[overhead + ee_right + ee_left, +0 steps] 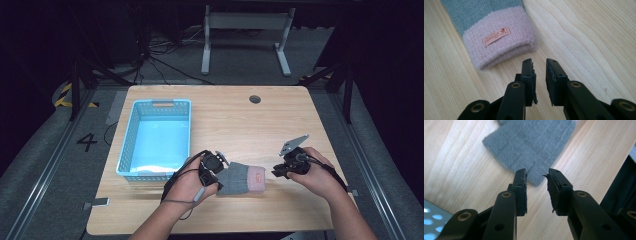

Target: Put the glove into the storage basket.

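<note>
Glove (pixel 242 179) lies flat, long axis left-right: pink cuff (pixel 501 46) right, grey fingers left. Left gripper (pixel 536 178) and right gripper (pixel 539 65) both parted, gripping nothing.

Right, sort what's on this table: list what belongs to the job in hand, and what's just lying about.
In the job:
- grey knitted glove with pink cuff, flat on the table
- left gripper, jaws apart, nothing between them
- right gripper, jaws apart, nothing between them

Possibly part of it, untouched for now:
- blue basket, left of the glove

Lying about:
- round cable hole in the table
</note>
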The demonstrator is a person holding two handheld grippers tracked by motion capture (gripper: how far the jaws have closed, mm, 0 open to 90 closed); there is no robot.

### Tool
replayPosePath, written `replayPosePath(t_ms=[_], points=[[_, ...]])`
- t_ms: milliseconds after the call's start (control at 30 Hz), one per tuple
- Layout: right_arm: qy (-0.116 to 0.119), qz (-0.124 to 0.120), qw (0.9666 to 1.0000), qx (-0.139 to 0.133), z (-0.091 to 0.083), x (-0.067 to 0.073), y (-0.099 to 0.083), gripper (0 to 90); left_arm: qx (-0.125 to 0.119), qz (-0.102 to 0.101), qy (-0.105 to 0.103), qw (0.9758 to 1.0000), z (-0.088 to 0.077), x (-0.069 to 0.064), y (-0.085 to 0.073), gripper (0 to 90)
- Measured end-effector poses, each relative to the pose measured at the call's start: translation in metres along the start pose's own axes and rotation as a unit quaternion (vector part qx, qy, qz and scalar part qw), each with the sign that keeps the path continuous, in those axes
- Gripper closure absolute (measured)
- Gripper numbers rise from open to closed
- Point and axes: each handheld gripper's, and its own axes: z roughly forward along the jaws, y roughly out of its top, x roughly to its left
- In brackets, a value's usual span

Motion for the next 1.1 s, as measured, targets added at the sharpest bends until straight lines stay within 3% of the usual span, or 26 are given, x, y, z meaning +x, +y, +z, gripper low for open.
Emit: replayPosePath(t_ms=[467,700,1100], points=[[-0.004,0.022,0.9997,-0.01,-0.013,-0.003,-0.011,73.9,-0.027,0.014,-0.015,0.9994,-0.004,-0.003,0.018,58.9],[-0.007,0.033,0.9994,-0.012,-0.018,-0.002,-0.02,73.3,-0.034,0.03,-0.025,0.9986,0.006,-0.004,0.032,51.0],[-0.007,0.043,0.9989,-0.016,-0.022,-0.002,-0.027,70.8,-0.025,0.04,-0.007,0.9989,0.033,0.002,0.048,44.0]])
